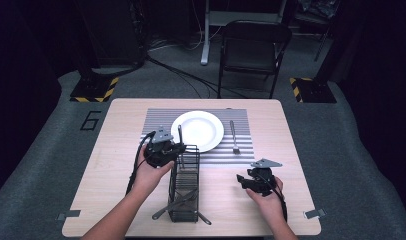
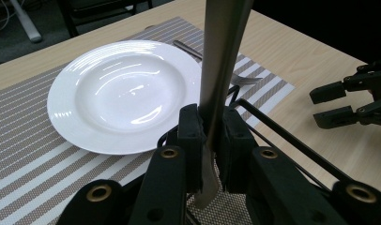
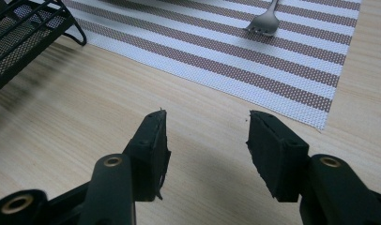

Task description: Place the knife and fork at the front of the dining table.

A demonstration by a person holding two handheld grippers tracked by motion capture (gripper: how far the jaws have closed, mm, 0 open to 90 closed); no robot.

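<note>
Pale wooden desk [image 1: 116, 150] carries a striped placemat [image 1: 156, 120] toward its far edge. Above the black wire caddy [image 1: 185, 185] near the desk's middle, a knife [image 2: 219, 70] stands upright, clamped between the left gripper's [image 2: 211, 140] jaws just beside the white plate [image 2: 123, 93]. On the mat's right side lies a fork [image 1: 234, 136]. Near the front right corner, the right gripper [image 3: 207, 150] hovers, jaws apart and empty.

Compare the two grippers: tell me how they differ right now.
The left gripper is shut on a metal utensil handle; the right gripper stands open with nothing between its jaws. The left gripper is at the black wire caddy near the white plate; the right gripper hovers over bare table beside the striped placemat. Both are black and hand-held.
</note>
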